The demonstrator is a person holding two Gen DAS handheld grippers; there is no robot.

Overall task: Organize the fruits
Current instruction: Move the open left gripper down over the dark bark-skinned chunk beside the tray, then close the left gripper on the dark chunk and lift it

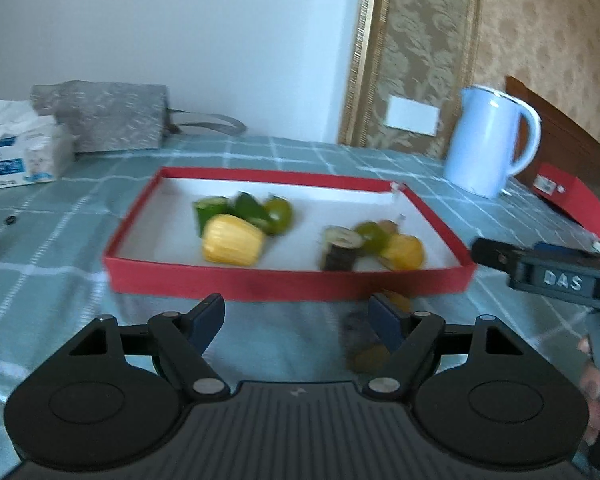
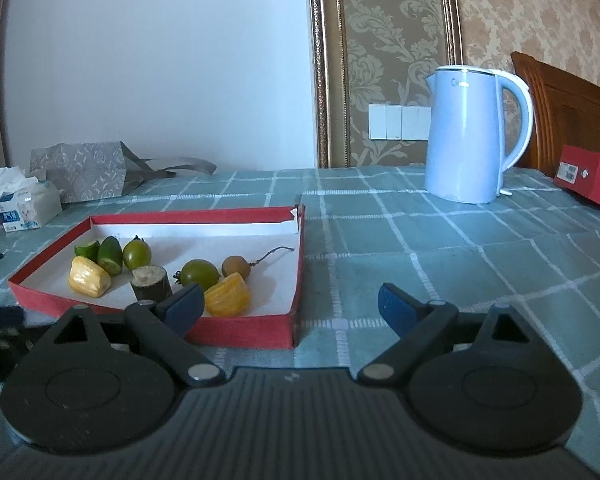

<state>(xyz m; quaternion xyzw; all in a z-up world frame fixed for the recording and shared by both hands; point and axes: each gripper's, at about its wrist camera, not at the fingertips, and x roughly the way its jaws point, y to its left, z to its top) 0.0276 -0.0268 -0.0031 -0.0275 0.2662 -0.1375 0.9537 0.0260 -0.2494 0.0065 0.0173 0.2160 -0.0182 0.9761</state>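
Fruit pieces (image 2: 156, 276) sit in the red tray (image 2: 296, 320) ahead-left of my right gripper (image 2: 290, 304), jaws wide; left gripper (image 1: 296, 316) wide too. I should approach low, centring one piece.

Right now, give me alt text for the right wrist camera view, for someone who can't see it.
The open right gripper hovers, empty, over a checked tablecloth in front of a shallow red tray holding green and yellow fruit pieces. Behind stand a blue kettle, a tissue box and a grey bag.
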